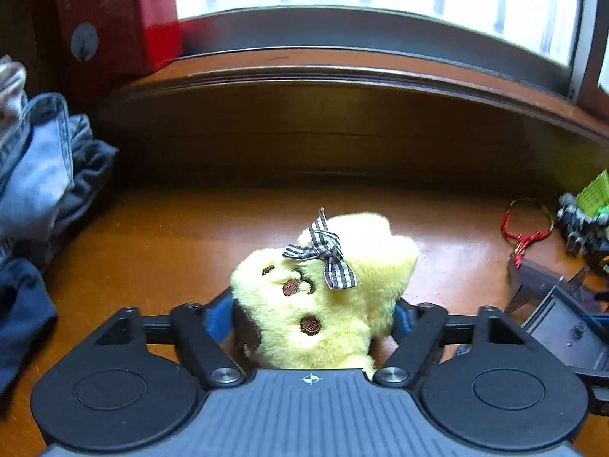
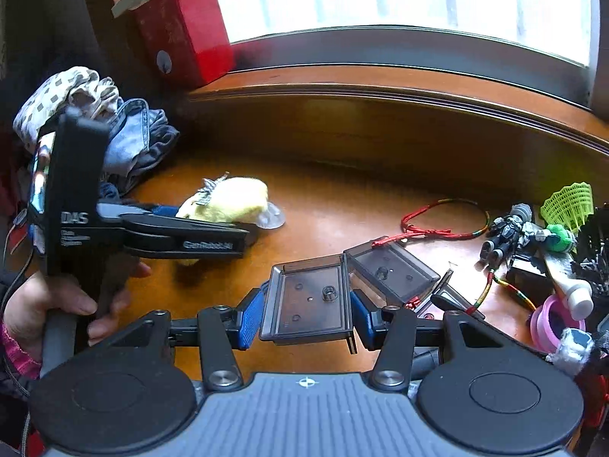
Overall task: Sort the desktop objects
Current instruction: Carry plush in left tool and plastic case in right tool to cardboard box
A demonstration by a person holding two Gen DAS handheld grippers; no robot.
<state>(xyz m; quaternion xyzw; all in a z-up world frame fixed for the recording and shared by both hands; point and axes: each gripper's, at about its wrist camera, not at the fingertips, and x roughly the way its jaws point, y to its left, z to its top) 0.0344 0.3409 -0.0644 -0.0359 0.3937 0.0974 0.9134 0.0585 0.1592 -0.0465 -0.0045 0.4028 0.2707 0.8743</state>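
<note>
While your left gripper point(image 1: 310, 316) jaws hug the yellow plush toy point(image 1: 323, 289) on the bench point(image 1: 152, 228) and your right gripper point(image 2: 306, 314) clamps the clear case point(image 2: 308, 299), next carry each to its pile.

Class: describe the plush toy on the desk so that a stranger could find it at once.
On the wooden desk under the window, look right of the heap of clothes. The yellow plush toy sits between the left gripper's fingers; only it wears a checked ribbon bow.

Plush toy point(image 1: 327, 304) pale yellow, brown spots; bow point(image 1: 323, 257) black-white gingham; box point(image 2: 182, 26) red.
</note>
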